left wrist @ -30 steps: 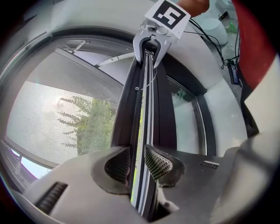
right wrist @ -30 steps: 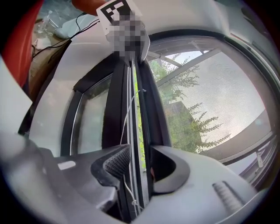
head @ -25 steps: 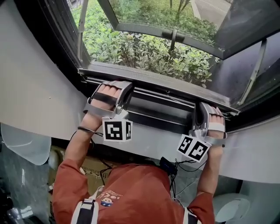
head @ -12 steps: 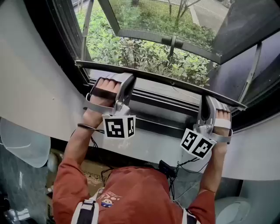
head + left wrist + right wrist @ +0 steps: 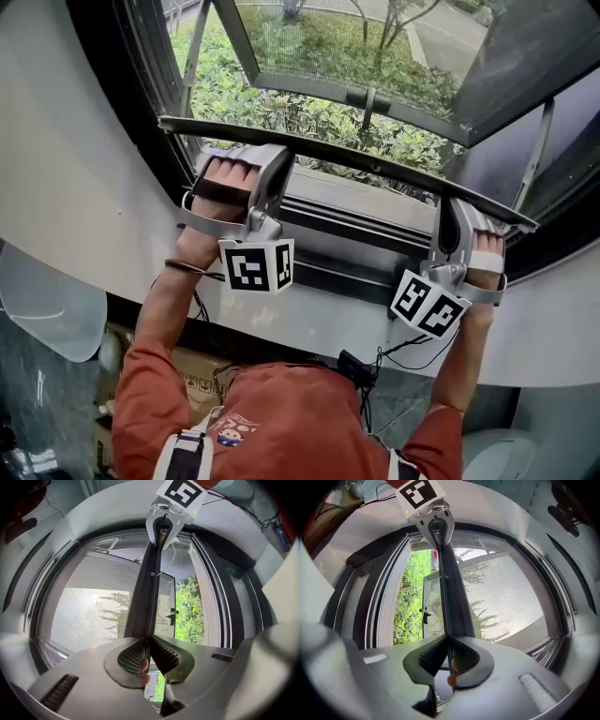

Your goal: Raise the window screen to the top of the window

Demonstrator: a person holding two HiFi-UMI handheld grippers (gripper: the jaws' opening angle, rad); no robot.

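Note:
The window screen's dark bottom bar [image 5: 356, 159] runs slantwise across the window opening in the head view. My left gripper [image 5: 277, 159] is shut on the bar near its left end, and my right gripper [image 5: 448, 208] is shut on it near its right end. In the left gripper view the jaws [image 5: 149, 641] pinch the bar [image 5: 150, 597], which runs on to the right gripper [image 5: 164, 520]. The screen mesh [image 5: 93, 616] lies to the left of the bar there. The right gripper view shows its jaws [image 5: 449, 641] clamped on the bar [image 5: 452, 602], with the mesh [image 5: 511, 592] to the right.
Beyond the screen an outer glass sash with a handle [image 5: 366, 97] stands swung open over green shrubs [image 5: 244, 103]. The dark window frame [image 5: 141, 112] and side tracks flank the bar. A white sill [image 5: 319, 323] lies below, with a cardboard box [image 5: 202, 375] and cables under it.
Both grippers have risen together with the bar held between them. The gap between the bar and the lower window frame has widened.

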